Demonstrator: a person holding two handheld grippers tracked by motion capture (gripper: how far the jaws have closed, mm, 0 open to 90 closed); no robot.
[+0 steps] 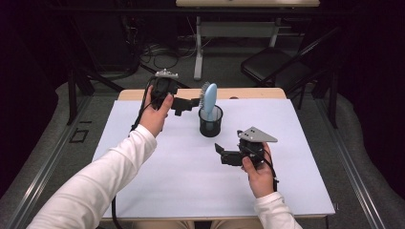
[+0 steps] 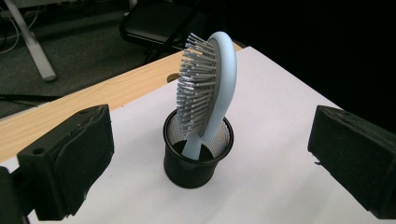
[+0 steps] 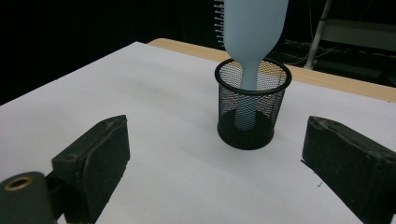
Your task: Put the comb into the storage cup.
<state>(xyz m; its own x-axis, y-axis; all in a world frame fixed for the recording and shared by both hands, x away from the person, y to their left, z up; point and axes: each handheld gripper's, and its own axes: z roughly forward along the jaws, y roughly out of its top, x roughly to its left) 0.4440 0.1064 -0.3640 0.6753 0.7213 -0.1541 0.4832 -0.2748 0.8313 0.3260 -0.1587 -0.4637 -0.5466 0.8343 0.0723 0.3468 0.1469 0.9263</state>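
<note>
- My left tongs [image 1: 191, 104] are held up near the far edge of the worktop [image 1: 157, 191], with the left hand [image 1: 155, 114] wrapped round the grip from below and the white-sleeved forearm stretching diagonally across the white sheet.
- In the left gripper view I see those jaws spread wide with nothing between them, the hairbrush [image 2: 208, 88] and its cup framed in the gap, not touched.
- My right tongs [image 1: 220, 151] sit low over the near-right part of the sheet, pointing left toward the cup; the right hand [image 1: 258, 169] grips from the near side and the grey three-cornered plate [image 1: 257, 135] rides on top.
- In the right gripper view these jaws are likewise spread apart and empty, with the cup ahead of them and clear of both.
- The pale blue hairbrush stands handle-down in the black mesh cup [image 1: 210, 122], head leaning above the rim, bristles turned toward the left tongs.
- The cup rests on the white sheet toward the far middle, between the two tongs and nearer the left one.
- A strip of bare wood [image 1: 248, 93] shows along the far edge of the worktop.
- Beyond it I see grey floor, a black folding chair [image 1: 274, 67], another table's white leg [image 1: 197, 47] and loose cables; the rest of the room is dark.
</note>
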